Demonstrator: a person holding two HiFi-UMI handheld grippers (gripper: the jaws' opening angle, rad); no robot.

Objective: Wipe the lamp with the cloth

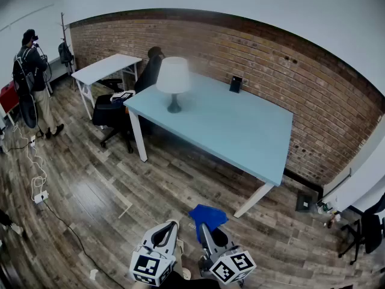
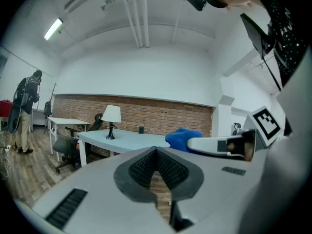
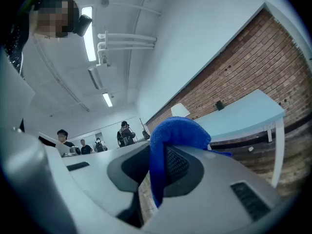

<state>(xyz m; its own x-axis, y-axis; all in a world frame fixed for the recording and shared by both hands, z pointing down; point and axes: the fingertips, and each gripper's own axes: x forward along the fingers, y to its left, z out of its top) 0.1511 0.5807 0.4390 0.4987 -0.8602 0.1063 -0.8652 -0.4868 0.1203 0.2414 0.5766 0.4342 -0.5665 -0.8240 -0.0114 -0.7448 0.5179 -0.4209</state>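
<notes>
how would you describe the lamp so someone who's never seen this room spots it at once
Find the long brick wall and the pale blue table against it. The lamp stands upright near the table's end by the black office chair. It has a white shade on a thin dark stem and base, far taller than the small dark object by the wall.

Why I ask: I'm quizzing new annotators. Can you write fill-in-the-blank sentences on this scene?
The right gripper is shut on a ____ cloth.
The left gripper, jaws together, holds ____.
The lamp on the table has a ____ shade.
Missing words: blue; nothing; white.
</notes>
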